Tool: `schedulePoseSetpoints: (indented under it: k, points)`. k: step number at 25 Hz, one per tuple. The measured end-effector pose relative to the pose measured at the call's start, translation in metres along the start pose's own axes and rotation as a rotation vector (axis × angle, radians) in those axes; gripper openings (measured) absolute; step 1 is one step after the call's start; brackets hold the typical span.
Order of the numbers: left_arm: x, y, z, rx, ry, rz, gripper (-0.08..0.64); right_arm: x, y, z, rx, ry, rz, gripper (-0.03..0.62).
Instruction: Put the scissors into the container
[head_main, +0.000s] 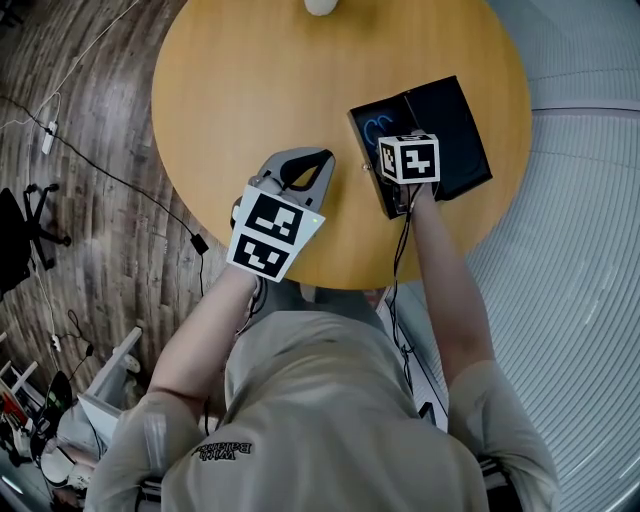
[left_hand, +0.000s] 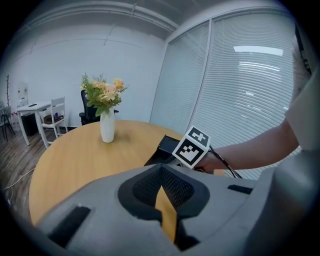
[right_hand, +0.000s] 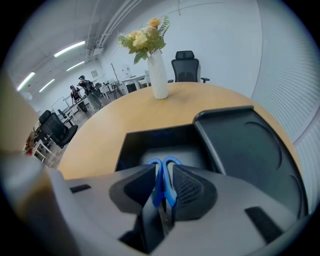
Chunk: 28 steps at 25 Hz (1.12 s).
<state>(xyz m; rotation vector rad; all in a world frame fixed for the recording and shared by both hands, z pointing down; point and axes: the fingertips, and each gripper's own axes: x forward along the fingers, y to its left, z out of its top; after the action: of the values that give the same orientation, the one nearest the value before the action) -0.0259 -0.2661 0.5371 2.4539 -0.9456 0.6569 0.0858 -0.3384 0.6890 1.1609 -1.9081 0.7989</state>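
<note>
Right gripper (right_hand: 165, 166) held over the open black container (right_hand: 131, 146) at the right edge of the tabletop (head_main: 240, 80), forearm stretched straight forward. Jaws clamped on blue-handled scissors (right_hand: 158, 183), handles above the box interior. Left gripper (left_hand: 161, 169) held over the near edge, elbow bent, jaws together, nothing gripped.

Round wooden table (head_main: 250, 90): white vase of flowers (left_hand: 107, 127) at the far edge. Open black box container (head_main: 366, 128) at the right, its flat lid (head_main: 450, 135) lying further right. Blue-handled scissors (right_hand: 164, 175) between the right gripper (right_hand: 161, 186) jaws, above the container. Left gripper (head_main: 305, 160) to the container's left, over the table's near part.
</note>
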Motion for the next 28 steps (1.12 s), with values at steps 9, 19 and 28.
schedulePoseSetpoints:
  k: [9,19,28]
  points:
    - [-0.027,-0.008,0.043,0.057,-0.083,0.013,0.021,-0.074,0.015,0.045,0.027,-0.186,0.029,0.094]
    - [-0.071,-0.009,0.104,0.167,-0.172,0.069,0.021,-0.197,0.041,0.107,0.038,-0.442,0.03,0.06]
    - [-0.119,-0.031,0.152,0.301,-0.267,0.098,0.021,-0.308,0.072,0.135,-0.072,-0.665,0.024,0.042]
